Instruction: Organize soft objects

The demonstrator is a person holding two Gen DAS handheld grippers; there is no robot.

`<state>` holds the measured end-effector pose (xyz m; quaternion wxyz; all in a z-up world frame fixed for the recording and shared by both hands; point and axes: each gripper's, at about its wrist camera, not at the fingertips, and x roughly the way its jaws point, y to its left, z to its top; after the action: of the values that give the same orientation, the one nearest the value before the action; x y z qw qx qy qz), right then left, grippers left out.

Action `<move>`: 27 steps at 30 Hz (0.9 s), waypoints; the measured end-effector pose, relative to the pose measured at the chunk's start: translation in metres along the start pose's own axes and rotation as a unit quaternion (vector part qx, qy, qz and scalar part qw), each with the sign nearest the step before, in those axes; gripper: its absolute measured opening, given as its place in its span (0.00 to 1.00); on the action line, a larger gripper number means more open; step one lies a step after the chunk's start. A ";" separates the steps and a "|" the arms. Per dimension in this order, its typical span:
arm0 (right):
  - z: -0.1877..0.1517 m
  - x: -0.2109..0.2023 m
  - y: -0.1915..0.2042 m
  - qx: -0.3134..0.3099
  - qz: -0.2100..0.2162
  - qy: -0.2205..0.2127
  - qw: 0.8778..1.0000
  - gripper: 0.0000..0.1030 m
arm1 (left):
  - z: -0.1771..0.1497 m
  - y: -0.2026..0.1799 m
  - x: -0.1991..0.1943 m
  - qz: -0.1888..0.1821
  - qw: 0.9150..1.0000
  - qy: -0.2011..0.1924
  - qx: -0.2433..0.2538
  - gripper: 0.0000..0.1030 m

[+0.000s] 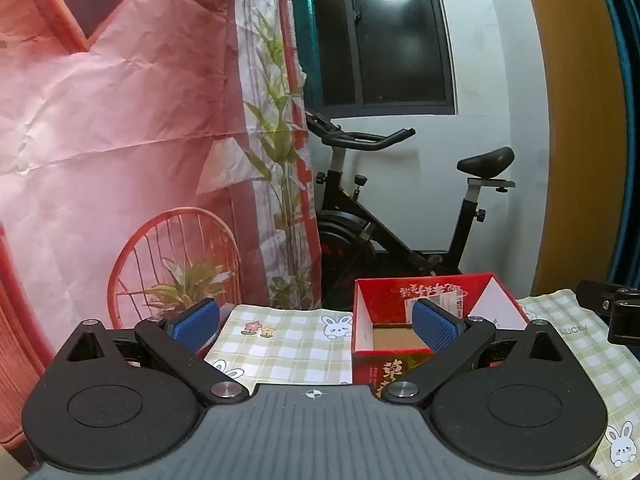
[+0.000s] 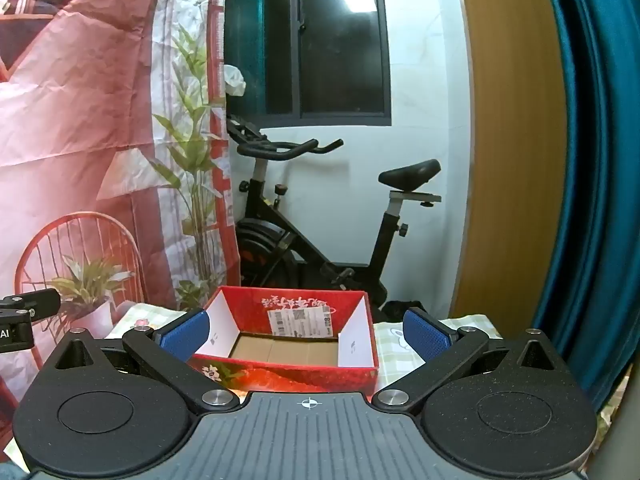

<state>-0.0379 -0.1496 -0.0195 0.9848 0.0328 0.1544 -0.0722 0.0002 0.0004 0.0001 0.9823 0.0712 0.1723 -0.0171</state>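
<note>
The red box (image 2: 288, 336) sat straight ahead of the right tongs (image 2: 306, 334), between its spread, empty fingers. The left tongs (image 1: 318, 326) (also spread) had it off to their right. No soft things showed.

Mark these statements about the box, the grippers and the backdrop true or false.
1. The red box holds soft toys. False: only its bare cardboard floor shows.
2. Both grippers are open. True: the left gripper and right gripper grip nothing.
3. A white label sits on the box's inner back wall. True.
4. The tablecloth is plain blue. False: it is checked, with rabbits and flowers.
5. An exercise bike stands behind the table. True.
</note>
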 end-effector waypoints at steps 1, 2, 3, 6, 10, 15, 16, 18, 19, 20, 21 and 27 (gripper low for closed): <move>0.000 0.000 0.000 0.000 0.000 0.002 1.000 1.00 | 0.000 0.001 0.000 -0.004 1.000 0.002 -0.002 1.00; 0.000 0.000 0.000 0.001 0.001 0.004 1.000 1.00 | 0.000 0.001 0.001 -0.008 1.000 0.003 -0.003 1.00; 0.000 0.000 0.000 0.001 0.001 0.003 1.000 1.00 | 0.000 0.001 0.001 -0.010 1.000 0.004 -0.003 1.00; 0.000 0.002 0.000 0.002 0.002 0.005 1.000 1.00 | -0.001 0.005 -0.002 -0.005 1.000 0.000 -0.010 1.00; 0.001 0.001 0.001 -0.001 0.001 0.001 1.000 1.00 | 0.000 0.004 -0.001 0.000 1.000 0.000 -0.006 1.00; 0.000 0.002 0.000 0.002 0.001 0.001 1.000 1.00 | -0.004 0.003 0.002 -0.002 1.000 0.003 -0.005 1.00; 0.000 0.001 0.001 0.002 0.001 0.003 1.000 1.00 | -0.004 0.003 0.002 -0.002 1.000 0.003 -0.005 1.00; 0.000 0.001 0.001 0.003 0.001 0.003 1.000 1.00 | -0.004 0.003 0.002 -0.003 1.000 0.005 -0.004 1.00; 0.000 0.001 0.001 0.003 0.002 0.003 1.000 1.00 | -0.005 0.003 0.002 -0.003 1.000 0.005 -0.004 1.00; 0.000 0.001 0.001 0.002 0.002 0.003 1.000 1.00 | -0.004 0.003 0.002 -0.003 1.000 0.005 -0.005 1.00; 0.000 0.001 0.001 0.002 0.002 0.002 1.000 1.00 | -0.005 0.003 0.003 -0.003 1.000 0.005 -0.005 1.00; 0.000 0.000 0.001 0.003 0.002 0.002 1.000 1.00 | -0.005 0.001 0.003 -0.003 1.000 0.006 -0.004 1.00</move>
<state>-0.0375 -0.1483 -0.0198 0.9845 0.0359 0.1564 -0.0711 0.0019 0.0024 -0.0051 0.9815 0.0669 0.1784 -0.0192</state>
